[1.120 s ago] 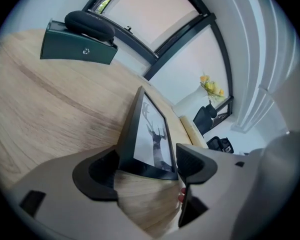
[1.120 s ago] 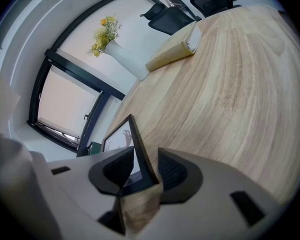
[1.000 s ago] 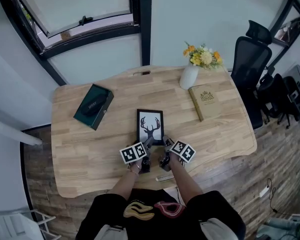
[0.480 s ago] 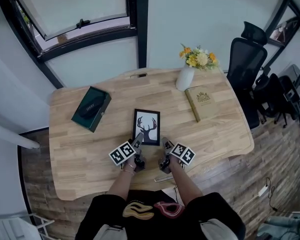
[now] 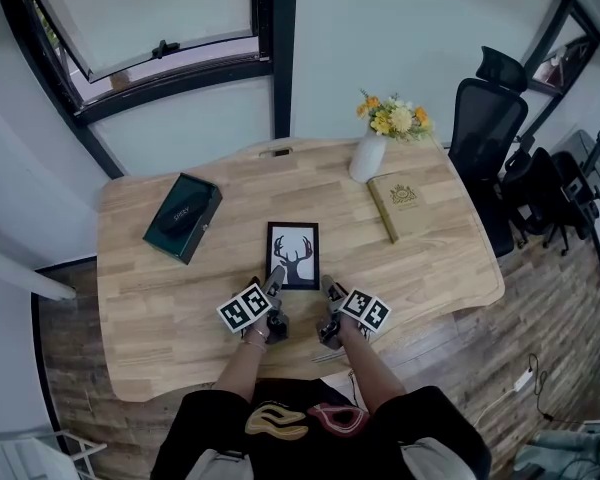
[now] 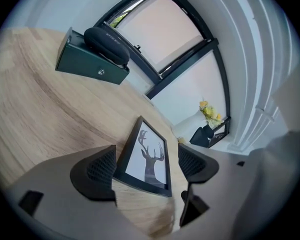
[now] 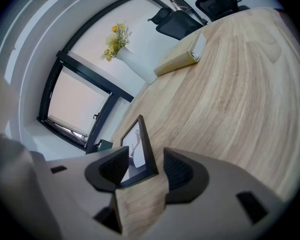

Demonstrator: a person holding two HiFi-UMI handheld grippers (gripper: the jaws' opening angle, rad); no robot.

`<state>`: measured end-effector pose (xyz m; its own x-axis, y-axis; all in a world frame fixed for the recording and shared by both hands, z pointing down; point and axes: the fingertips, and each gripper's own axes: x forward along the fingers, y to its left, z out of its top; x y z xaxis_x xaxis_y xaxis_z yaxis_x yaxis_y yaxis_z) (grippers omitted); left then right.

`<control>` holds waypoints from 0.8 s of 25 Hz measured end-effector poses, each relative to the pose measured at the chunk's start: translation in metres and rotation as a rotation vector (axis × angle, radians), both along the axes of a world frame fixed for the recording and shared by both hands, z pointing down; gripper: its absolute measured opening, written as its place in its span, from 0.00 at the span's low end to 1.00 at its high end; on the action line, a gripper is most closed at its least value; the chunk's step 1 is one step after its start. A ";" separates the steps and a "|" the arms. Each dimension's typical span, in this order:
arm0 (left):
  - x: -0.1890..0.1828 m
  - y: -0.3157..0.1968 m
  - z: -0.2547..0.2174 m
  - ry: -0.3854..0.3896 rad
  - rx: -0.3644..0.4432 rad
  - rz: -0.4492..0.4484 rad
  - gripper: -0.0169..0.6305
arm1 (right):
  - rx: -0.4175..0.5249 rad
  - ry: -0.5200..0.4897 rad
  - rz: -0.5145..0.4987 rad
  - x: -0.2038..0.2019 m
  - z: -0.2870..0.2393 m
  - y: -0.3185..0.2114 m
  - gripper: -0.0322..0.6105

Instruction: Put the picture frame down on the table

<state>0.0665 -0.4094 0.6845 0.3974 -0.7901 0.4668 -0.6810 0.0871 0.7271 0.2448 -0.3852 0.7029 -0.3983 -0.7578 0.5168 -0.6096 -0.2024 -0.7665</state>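
left gripper (image 6: 147, 166): jaws spread, near edge of the picture frame (image 5: 293, 255) between them, not gripped. right gripper (image 7: 146, 169): jaws have just been opening, the frame's near corner between them, unclamped. the frame lies mid-table (image 5: 160, 288): black border, white print of a black stag head. beyond, a green box (image 5: 183, 216), lettering too small to read, and a book (image 5: 396, 204) with a gold crest.

Brightness: even, bright daylight in all three views.
Source: the window (image 5: 150, 8) beyond the table (image 5: 160, 308); its panes wash out to pale pink in both gripper views.
Shadows: soft and faint.
Distortion: strong fisheye, with dark rounded corners in the gripper views.
Focus: close jaws slightly soft, far flowers (image 7: 115, 40) blurry.
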 end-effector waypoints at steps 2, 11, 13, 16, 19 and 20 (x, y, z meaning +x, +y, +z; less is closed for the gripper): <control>0.000 0.004 -0.007 -0.021 0.025 0.028 0.60 | 0.013 0.006 -0.005 -0.001 -0.004 0.003 0.37; -0.004 0.034 -0.037 -0.125 0.136 0.153 0.60 | 0.084 0.038 -0.059 -0.016 -0.025 0.024 0.37; -0.005 0.042 -0.043 -0.136 0.157 0.184 0.60 | 0.100 0.044 -0.063 -0.020 -0.032 0.029 0.37; -0.008 0.053 -0.052 -0.135 0.185 0.217 0.60 | 0.129 0.053 -0.080 -0.027 -0.041 0.039 0.37; -0.016 0.064 -0.061 -0.140 0.209 0.228 0.60 | 0.154 0.069 -0.102 -0.035 -0.050 0.049 0.37; -0.018 0.069 -0.063 -0.149 0.216 0.239 0.60 | 0.163 0.081 -0.107 -0.037 -0.052 0.054 0.37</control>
